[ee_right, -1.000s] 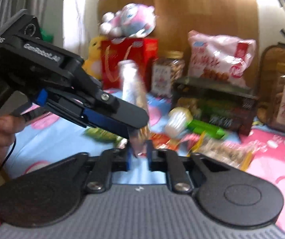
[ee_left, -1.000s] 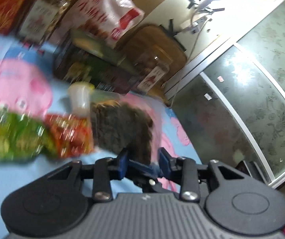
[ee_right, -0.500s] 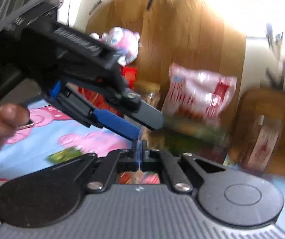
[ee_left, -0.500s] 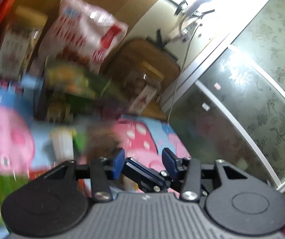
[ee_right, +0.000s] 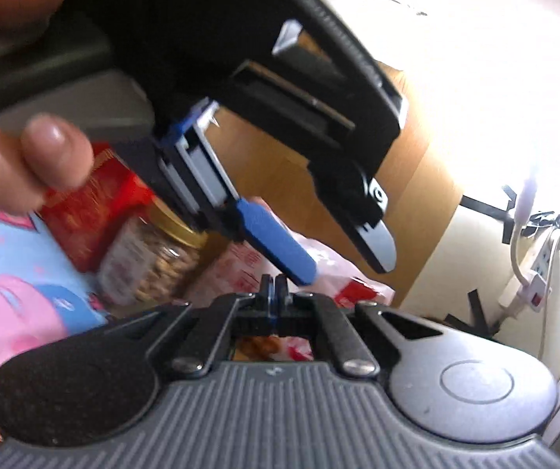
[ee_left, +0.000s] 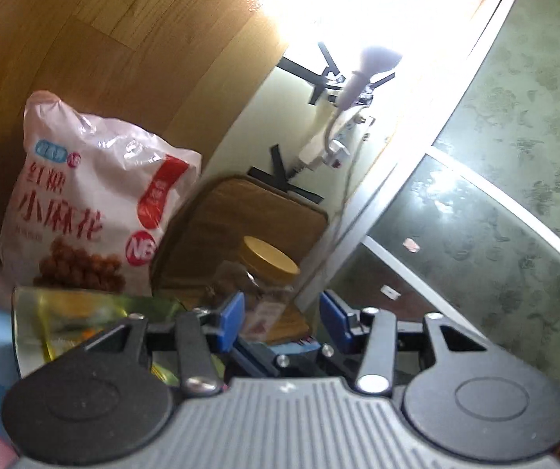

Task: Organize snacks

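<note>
left gripper (ee_left: 281, 322): spread wide, nothing between the blue pads. In my right cam it sits right above the right tool's tips, with my hand (ee_right: 10, 164) on it.

right gripper (ee_right: 274, 293): pads pinched together. Can't make out anything caught between them, so I'd call it clenched on nothing.

step in hand: my guess is I'm between items. Both tools are raised and tilted up at the back wall, neither carrying a snack.

snack bag (ee_left: 88, 215): big pink and white bag straight ahead of the left tool and a bit to its left, leaning on the wood panel (ee_left: 123, 39).

box (ee_left: 68, 320): clear-lidded, just in front of the left fingers, with the bag behind it.

jars: 1 gold-lid jar (ee_left: 264, 273) dead ahead between the left pads but well beyond them, another (ee_right: 151, 258) ahead-left of the right tool beside a red box (ee_right: 92, 211).

writing: bag reads "红糖" and "小麻花", plus a round "NB" badge. Jar labels too blurry.

next move: tip both tools back down, choose 1 loose snack, and open the right tool before reaching.
</note>
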Motion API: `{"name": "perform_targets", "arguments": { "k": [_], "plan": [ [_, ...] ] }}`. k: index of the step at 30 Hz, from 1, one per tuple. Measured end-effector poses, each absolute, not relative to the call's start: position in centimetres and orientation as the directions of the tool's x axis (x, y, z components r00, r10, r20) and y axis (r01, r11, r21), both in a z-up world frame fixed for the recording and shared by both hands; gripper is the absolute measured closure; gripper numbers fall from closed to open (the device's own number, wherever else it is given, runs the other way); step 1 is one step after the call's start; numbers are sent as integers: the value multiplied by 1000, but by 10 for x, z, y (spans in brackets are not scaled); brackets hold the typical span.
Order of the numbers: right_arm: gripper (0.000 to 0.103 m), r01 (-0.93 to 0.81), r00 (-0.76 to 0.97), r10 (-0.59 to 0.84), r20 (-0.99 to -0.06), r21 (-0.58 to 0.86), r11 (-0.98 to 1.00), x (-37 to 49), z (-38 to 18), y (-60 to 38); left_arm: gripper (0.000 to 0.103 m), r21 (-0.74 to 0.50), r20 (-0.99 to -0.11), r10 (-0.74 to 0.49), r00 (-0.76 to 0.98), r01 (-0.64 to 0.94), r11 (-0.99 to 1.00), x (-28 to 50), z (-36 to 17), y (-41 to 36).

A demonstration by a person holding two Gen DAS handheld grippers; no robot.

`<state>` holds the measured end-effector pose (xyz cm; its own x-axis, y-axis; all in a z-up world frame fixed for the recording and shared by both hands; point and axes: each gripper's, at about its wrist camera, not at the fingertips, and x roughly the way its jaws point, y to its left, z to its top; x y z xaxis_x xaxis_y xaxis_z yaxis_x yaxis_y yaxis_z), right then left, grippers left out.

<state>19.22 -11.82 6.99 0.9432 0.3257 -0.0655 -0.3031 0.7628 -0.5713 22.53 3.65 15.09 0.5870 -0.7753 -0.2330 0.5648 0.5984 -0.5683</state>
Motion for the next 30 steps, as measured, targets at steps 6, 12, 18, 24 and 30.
{"name": "perform_targets", "arguments": {
  "k": [6, 12, 18, 24, 30],
  "plan": [
    [99, -483, 860, 408, -306, -230, 845, 213, 78, -163, 57, -633, -301, -753, 585, 468, 617, 235, 115, 52],
    [81, -519, 655, 567, -500, 248, 818, 200, 50, -219, 50, -609, -485, -697, 528, 367, 703, 220, 72, 62],
    [53, -273, 514, 650, -560, 612, 743, 219, 7, -248, 40, -644, -592, -685, 425, 263, 719, 233, 39, 54],
    [66, -146, 427, 737, -523, 765, 627, 234, -16, -249, 26, -623, -636, -681, 363, 279, 730, 249, 35, 33],
    [78, -207, 544, 675, -498, 701, 683, 221, -8, -246, 23, -603, -648, -672, 359, 297, 741, 238, 38, 24]
  ]
}}
